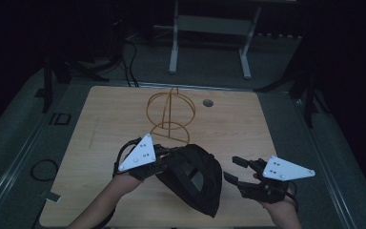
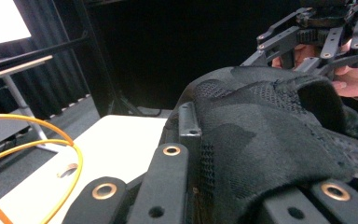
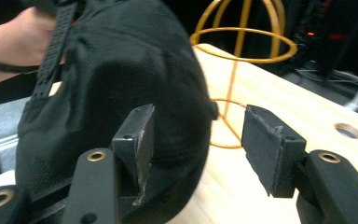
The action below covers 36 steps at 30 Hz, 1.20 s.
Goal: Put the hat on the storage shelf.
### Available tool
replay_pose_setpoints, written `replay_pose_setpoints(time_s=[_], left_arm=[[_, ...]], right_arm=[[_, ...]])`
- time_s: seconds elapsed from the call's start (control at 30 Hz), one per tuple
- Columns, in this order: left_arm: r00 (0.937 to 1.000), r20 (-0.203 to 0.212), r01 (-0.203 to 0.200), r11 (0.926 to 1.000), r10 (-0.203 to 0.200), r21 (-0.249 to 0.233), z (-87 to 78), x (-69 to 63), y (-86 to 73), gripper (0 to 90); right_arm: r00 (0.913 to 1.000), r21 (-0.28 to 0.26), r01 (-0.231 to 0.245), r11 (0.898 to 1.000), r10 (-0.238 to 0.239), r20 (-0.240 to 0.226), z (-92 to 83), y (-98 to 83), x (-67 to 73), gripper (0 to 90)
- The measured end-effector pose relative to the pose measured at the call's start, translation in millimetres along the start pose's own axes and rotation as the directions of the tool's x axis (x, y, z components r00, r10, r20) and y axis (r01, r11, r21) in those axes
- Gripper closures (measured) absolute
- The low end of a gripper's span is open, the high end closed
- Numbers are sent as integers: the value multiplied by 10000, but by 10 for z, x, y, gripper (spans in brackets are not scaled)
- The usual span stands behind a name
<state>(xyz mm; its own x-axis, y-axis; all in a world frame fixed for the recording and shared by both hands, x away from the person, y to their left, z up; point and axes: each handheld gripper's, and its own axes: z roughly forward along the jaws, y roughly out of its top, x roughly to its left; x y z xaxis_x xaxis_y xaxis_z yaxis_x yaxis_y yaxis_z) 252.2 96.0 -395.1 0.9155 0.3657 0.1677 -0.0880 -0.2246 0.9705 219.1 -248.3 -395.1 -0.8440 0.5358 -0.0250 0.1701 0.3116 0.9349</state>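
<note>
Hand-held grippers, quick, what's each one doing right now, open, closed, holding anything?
Left hand-held gripper: shut on the black cap, at its edge.
Right hand-held gripper: open, holding nothing, beside the cap.

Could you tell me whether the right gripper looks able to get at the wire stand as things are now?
Probably yes. The right gripper is open and holds nothing, and the bare table lies between it and the wire stand. The cap, held by the left gripper, sits off to the side of that path.
</note>
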Motion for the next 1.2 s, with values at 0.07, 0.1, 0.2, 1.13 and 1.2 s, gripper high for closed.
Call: replay_pose_setpoints(time_s=[0.07,0.1,0.2,1.13,1.2], left_arm=[[9990,416,183,9997,-176,-157,-32,37,-4,889],[9985,526,178,9997,-168,-185,-43,48,-5,889],[9953,961,158,9994,-128,-313,-82,80,-8,889],[9730,2281,-255,9985,361,-490,5,0,65,888],[9755,2176,-218,9988,309,-439,-6,7,53,888]], right_arm=[[9995,8,191,9998,-190,-262,28,19,28,464],[9989,43,353,9994,-351,-314,40,29,44,465],[9961,102,687,9976,-681,-553,58,63,82,505],[9578,-109,2135,9769,-2115,-1945,235,150,231,863],[9562,-181,2183,9757,-2176,-1956,228,147,243,868]])
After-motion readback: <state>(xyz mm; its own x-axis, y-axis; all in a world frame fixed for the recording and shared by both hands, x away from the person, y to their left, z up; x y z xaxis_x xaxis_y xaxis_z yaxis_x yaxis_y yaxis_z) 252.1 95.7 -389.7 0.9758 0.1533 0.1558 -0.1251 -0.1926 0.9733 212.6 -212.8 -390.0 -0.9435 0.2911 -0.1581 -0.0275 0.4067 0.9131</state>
